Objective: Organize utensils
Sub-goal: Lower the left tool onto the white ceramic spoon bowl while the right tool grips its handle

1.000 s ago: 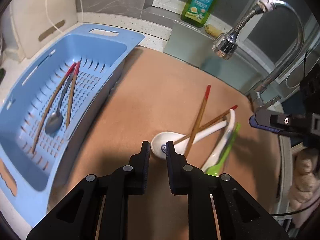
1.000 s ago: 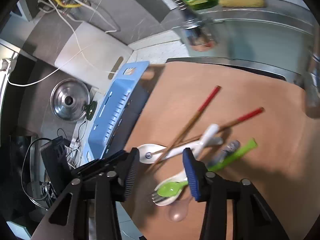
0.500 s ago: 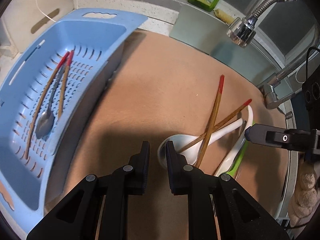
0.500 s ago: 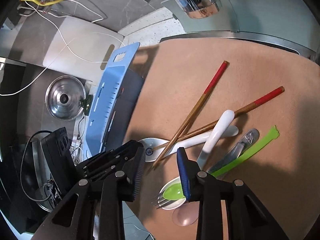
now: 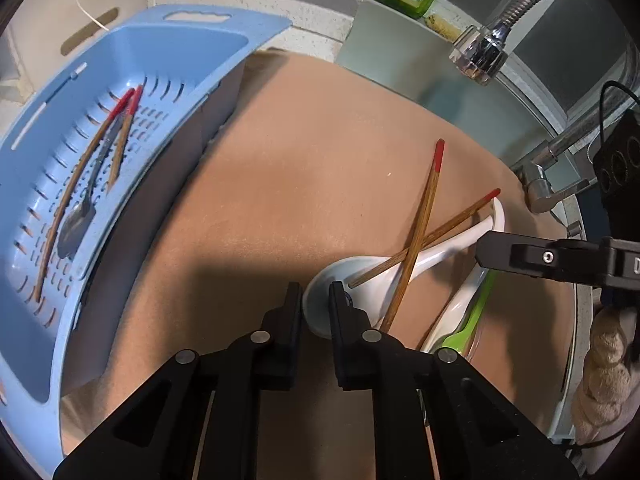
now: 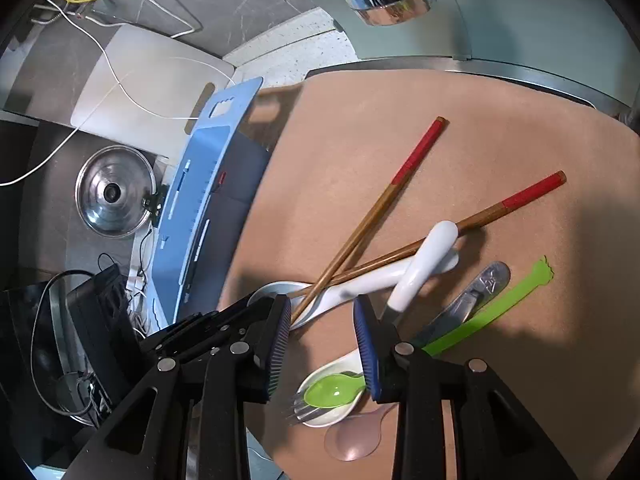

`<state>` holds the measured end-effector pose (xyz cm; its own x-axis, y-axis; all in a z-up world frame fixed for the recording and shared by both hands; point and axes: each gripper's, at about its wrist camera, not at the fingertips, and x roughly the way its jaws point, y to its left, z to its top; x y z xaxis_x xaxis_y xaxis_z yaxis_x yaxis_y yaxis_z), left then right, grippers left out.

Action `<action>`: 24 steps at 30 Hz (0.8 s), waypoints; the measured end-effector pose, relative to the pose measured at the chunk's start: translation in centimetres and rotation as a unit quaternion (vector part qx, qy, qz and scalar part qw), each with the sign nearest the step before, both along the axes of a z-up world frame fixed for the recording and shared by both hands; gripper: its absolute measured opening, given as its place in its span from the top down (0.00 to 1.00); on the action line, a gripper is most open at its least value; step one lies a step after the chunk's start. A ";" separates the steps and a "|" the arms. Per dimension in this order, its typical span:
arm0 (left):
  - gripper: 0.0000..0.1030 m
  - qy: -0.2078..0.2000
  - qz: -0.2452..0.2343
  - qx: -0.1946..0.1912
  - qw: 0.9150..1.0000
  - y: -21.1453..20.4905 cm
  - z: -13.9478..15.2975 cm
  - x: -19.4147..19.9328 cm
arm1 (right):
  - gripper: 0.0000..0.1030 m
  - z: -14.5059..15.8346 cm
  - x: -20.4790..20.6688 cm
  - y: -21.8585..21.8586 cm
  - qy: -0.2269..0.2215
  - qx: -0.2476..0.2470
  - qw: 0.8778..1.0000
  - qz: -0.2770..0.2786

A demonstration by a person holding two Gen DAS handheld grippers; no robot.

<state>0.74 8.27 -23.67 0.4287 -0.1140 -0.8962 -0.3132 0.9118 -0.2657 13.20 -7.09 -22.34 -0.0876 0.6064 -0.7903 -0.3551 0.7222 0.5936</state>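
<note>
Two red-tipped wooden chopsticks (image 5: 420, 232) lie crossed over a white soup spoon (image 5: 436, 252) on the tan mat (image 5: 312, 184). My left gripper (image 5: 315, 298) points steeply down with its jaws closing. It straddles the rim of that spoon's bowl, one finger inside and one outside. My right gripper (image 6: 322, 320) is open low over the pile, with the chopsticks' (image 6: 360, 232) lower ends and the white spoon's (image 6: 372, 276) neck between its fingers, untouched. A second white spoon (image 6: 424, 264) holds a green plastic spoon (image 6: 336, 390).
A blue slotted basket (image 5: 208, 44) at left holds two chopsticks (image 5: 80, 176) and a metal spoon (image 5: 78, 220). A metal fork (image 6: 464, 300) and a clear pinkish spoon (image 6: 354, 438) lie by the pile. The faucet head (image 5: 478, 56) hangs at upper right. A pot lid (image 6: 114, 192) sits left.
Both grippers have sunk closer to the utensil pile. The right jaws have narrowed around the chopstick ends. The left fingers have come down over the spoon bowl's rim.
</note>
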 end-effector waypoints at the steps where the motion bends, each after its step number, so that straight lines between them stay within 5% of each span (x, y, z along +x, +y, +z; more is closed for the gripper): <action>1: 0.92 -0.006 0.001 0.004 1.000 -0.1 0.3 -0.2 | 0.71 0.0 -0.1 0.0 0.001 -0.001 1.000 0.000; 13: 0.94 -0.023 -0.007 0.087 0.996 -1.4 1.8 -2.3 | 0.71 0.2 -0.4 -0.4 0.008 0.007 1.000 -0.001; 24: 0.95 -0.017 0.062 0.079 0.995 0.1 1.8 -7.3 | 0.71 1.0 -2.2 2.8 0.009 0.020 0.998 0.052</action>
